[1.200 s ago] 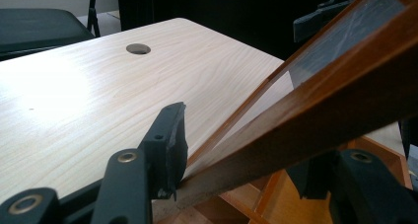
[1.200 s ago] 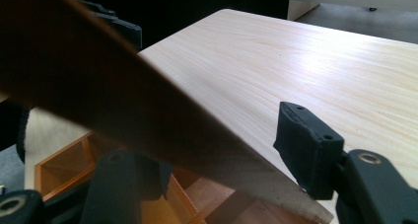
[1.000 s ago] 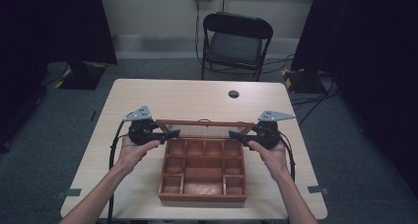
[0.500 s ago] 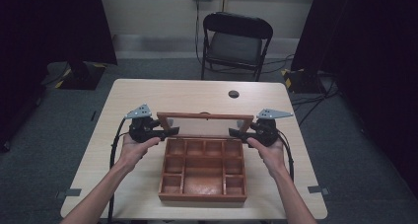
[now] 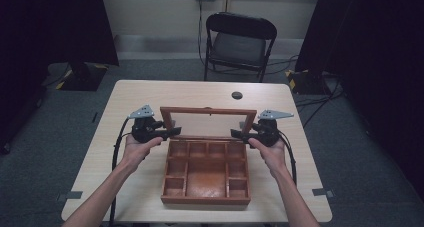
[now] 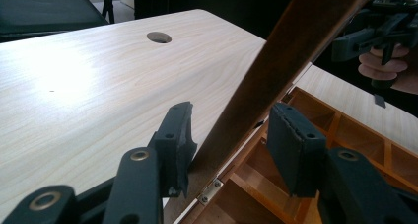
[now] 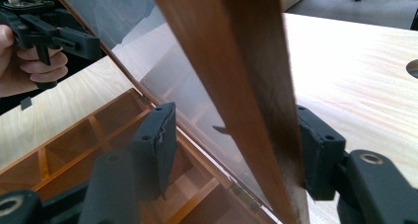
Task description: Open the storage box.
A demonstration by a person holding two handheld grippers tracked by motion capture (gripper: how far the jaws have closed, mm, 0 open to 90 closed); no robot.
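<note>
A brown wooden box [image 5: 205,200] with several open compartments sits on the table near the front edge. Its glass-paned lid [image 5: 207,109] stands raised on the far hinges, tilted back. My left gripper [image 5: 175,132] is open and straddles the lid's left side rail [image 6: 276,61]; one pad [image 6: 180,135] touches the rail and the other stands apart. My right gripper [image 5: 235,133] is open astride the right side rail [image 7: 236,51], which rests against its outer pad [image 7: 315,150]. The glass pane [image 7: 162,71] shows beside that rail.
The light wooden table [image 5: 150,94] has a round cable hole [image 5: 237,95] behind the box. A black folding chair [image 5: 239,39] stands beyond the far edge. Dark curtains flank the room. Cables trail from both grippers toward the person's forearms.
The lid has swung further up and back, from an edge-on bar to a frame facing the camera. Both grippers have stayed on its side rails and shifted slightly with it.
</note>
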